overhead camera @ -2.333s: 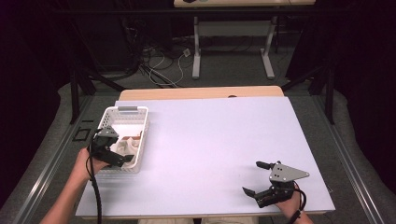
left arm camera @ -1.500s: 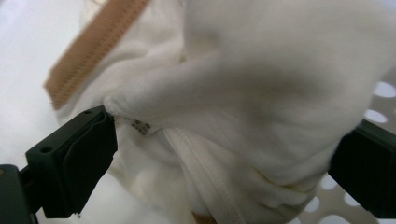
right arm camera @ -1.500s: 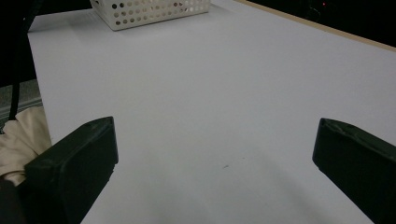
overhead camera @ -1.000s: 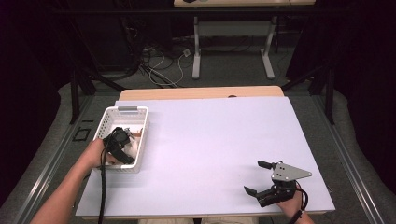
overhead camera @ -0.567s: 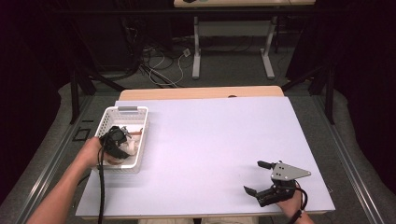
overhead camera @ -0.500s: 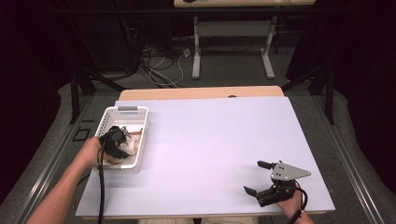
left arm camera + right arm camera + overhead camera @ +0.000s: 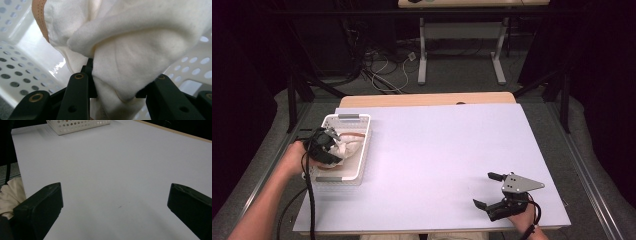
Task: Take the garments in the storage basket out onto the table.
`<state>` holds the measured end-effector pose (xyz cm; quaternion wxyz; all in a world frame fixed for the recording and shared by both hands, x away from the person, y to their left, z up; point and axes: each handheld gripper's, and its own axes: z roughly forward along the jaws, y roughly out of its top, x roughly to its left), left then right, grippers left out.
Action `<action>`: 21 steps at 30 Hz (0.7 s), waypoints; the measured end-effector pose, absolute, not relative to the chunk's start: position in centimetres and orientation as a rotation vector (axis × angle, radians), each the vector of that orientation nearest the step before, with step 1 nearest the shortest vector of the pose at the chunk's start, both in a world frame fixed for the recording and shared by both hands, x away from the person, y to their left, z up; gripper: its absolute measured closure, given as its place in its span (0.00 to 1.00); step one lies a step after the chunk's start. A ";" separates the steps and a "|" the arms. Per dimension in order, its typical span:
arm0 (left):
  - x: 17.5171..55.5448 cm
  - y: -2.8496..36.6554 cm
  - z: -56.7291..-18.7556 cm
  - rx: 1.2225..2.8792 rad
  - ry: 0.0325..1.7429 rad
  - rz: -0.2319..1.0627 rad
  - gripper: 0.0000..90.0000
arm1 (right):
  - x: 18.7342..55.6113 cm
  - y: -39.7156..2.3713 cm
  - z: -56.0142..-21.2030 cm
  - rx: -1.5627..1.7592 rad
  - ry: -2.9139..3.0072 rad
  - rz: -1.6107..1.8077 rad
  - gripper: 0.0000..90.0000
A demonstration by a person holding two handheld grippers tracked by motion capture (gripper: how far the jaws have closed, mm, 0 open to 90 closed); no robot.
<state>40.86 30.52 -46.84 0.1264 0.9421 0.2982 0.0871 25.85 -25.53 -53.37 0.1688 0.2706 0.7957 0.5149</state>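
**Cloth comes up out of the basket**

Lifted since a second ago, the left gripper (image 7: 115,90) is clamped on the white cloth (image 7: 140,50) over the white basket (image 7: 343,150) at nine o'clock (tan trim showing). Right gripper (image 7: 493,190) sits at five o'clock, jaws wide apart.

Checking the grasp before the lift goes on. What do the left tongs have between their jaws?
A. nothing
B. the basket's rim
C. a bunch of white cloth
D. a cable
C: in the left gripper view the left tongs pinch a bunch of white cloth above the white basket.
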 end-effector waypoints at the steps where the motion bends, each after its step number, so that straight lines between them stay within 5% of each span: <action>1: 40.8 30.5 -46.6 2.746 0.861 0.259 0.73 | 25.9 -25.5 -53.4 0.768 2.261 1.463 0.00; 21: 40.3 30.6 -41.8 2.734 0.807 0.353 0.74 | 25.9 -25.6 -53.4 0.777 2.258 1.457 0.00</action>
